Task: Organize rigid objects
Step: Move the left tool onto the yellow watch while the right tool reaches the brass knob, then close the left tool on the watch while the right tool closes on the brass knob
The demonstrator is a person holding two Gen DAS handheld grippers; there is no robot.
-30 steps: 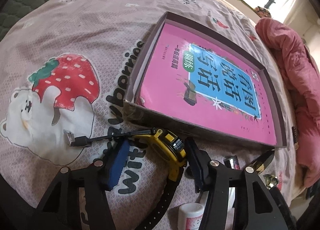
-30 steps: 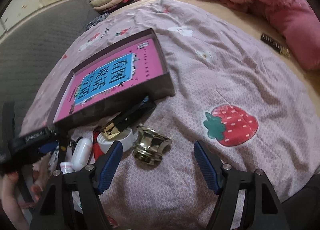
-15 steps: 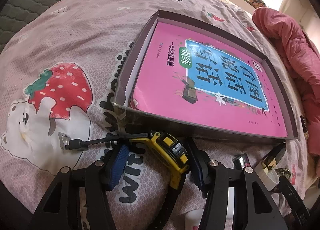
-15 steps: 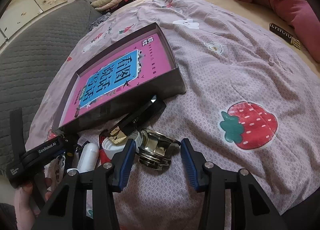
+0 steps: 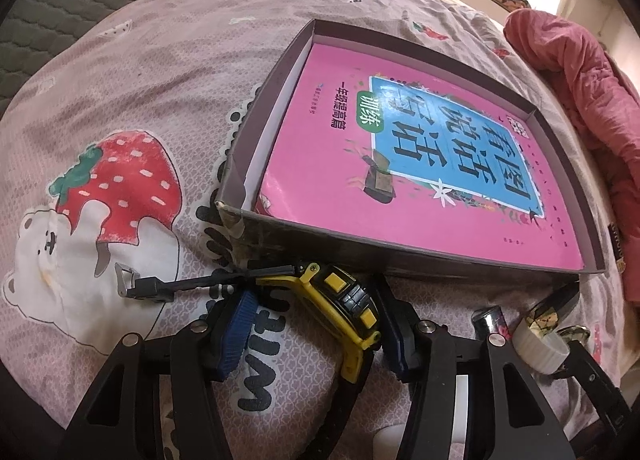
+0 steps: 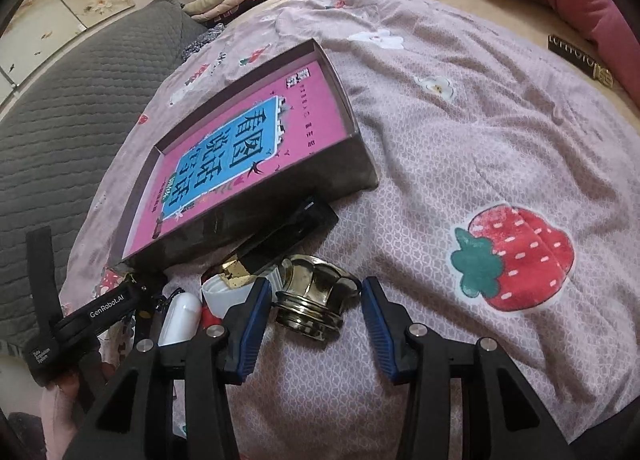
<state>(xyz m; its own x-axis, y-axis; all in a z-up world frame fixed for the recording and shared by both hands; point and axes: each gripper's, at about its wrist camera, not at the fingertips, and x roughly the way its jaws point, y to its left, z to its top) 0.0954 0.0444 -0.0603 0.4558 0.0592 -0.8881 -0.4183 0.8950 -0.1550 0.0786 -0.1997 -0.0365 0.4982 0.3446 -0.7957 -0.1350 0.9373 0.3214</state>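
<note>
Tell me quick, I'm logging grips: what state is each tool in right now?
Left tool: straddles the yellow tape measure; whether it grips cannot be told.
Right tool: straddles the brass cap; whether it grips cannot be told.

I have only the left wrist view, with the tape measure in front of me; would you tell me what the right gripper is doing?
Observer: The right gripper straddles a brass-coloured metal fitting that lies on the bedspread. I cannot tell whether its pads press it.
Operator: Thank you. Is anything crowding that fitting?
Observer: Yes, a white cap lies right next to it, on the picture's left side.
Operator: Is there anything beyond that cap?
Observer: A white capsule-shaped case lies just past it, further towards the picture's left.
</note>
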